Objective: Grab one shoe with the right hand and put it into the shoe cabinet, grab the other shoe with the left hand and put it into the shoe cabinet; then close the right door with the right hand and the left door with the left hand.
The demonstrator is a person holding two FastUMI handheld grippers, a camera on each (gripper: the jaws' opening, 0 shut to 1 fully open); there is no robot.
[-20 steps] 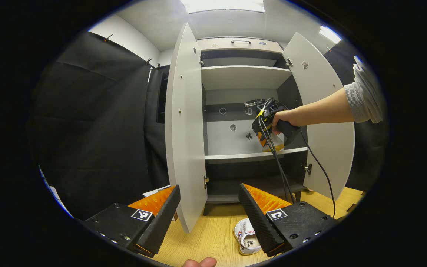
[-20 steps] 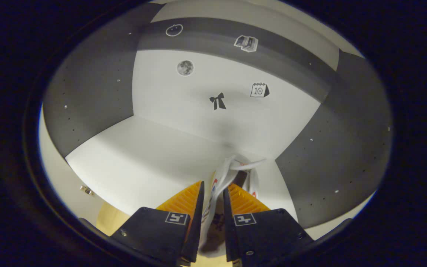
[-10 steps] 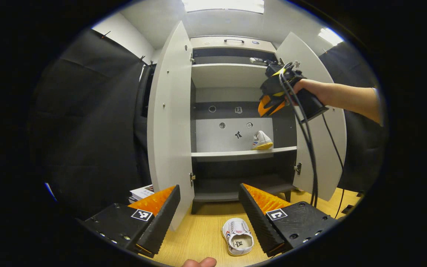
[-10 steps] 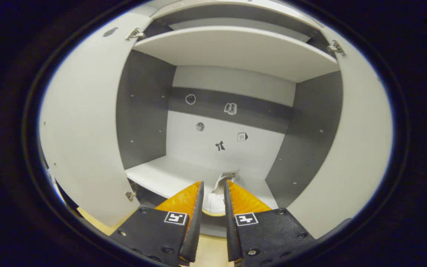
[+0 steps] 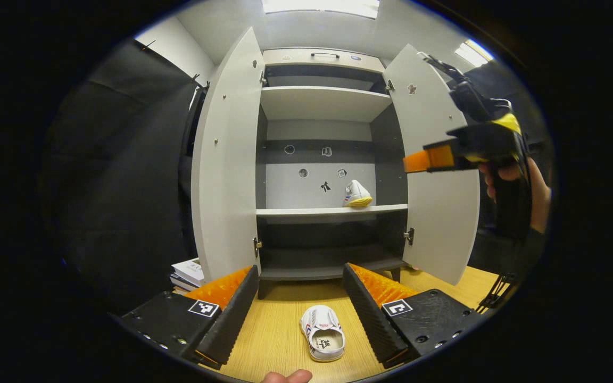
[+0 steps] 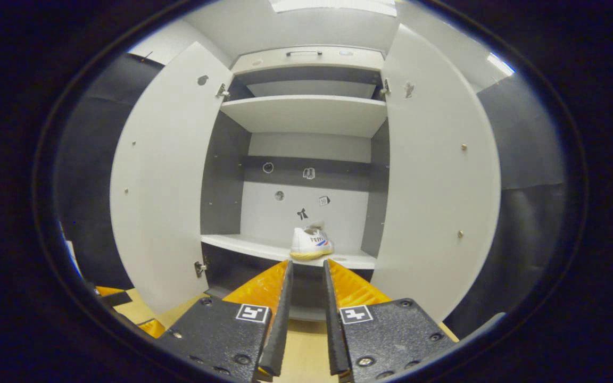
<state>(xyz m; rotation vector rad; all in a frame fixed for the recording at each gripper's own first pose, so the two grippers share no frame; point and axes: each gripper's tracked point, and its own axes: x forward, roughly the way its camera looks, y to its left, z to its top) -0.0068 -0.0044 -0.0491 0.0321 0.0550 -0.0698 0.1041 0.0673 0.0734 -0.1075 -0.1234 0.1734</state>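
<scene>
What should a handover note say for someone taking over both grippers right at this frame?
Right gripper: holds nothing, fingers a narrow gap apart, out in front of the shoe cabinet, aimed at its middle shelf.
Left gripper: open, holds nothing, low over the wooden floor.
First shoe: on the middle shelf, toward the right side.
Second shoe: on the floor between the left gripper's fingers, not touched.
Left door and right door: both wide open.
Done: the right hand's shoe is in.
Left: grab the floor shoe with the left gripper, shelve it, then close the right door, then the left.
</scene>
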